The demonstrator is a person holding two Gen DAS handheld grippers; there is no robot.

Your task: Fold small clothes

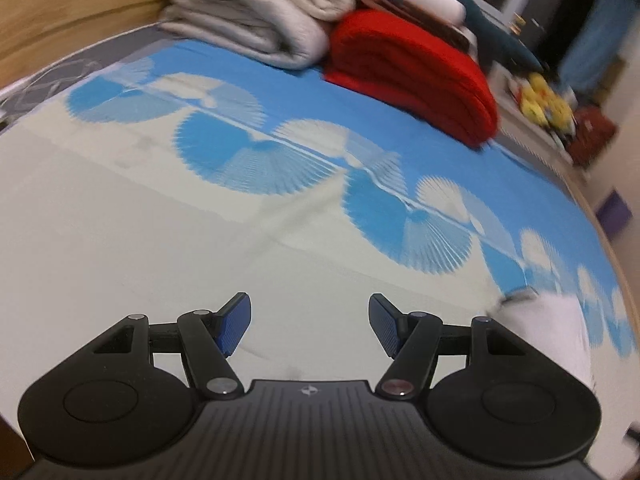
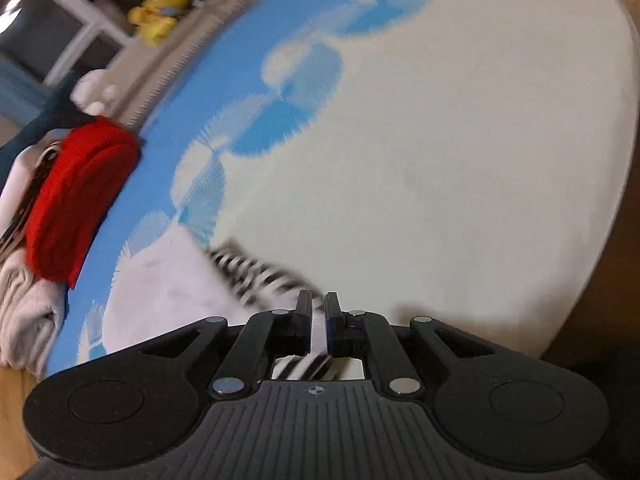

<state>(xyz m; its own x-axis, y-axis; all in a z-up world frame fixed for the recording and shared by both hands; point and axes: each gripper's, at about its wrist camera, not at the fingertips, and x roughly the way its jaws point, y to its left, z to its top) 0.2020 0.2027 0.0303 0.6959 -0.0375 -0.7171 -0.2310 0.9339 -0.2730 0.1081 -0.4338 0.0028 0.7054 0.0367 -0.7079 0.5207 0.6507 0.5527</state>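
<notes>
A small white garment (image 2: pixel 168 280) with a black-and-white striped edge (image 2: pixel 260 274) lies on the bed sheet (image 2: pixel 440 160), left of and just ahead of the right gripper (image 2: pixel 319 320). The striped edge runs in between that gripper's fingers (image 2: pixel 304 324) and shows again behind them, near the gripper body. The fingers stand almost together, nipping the striped fabric; the picture is blurred, so the exact contact is hard to read.

In the left wrist view the same white garment (image 1: pixel 552 332) shows only as a blurred patch at the right edge, beside and beyond the left gripper's (image 1: pixel 310 326) right-hand finger, apart from the pads. That gripper's fingers (image 1: pixel 236 324) are spread wide with only bare sheet between them.

Farther off, at the sheet's blue-patterned far side, sit a folded red cloth (image 1: pixel 412 76) and a folded grey blanket (image 1: pixel 248 16), touching each other. A yellow toy (image 2: pixel 160 8) sits beyond the bed.
</notes>
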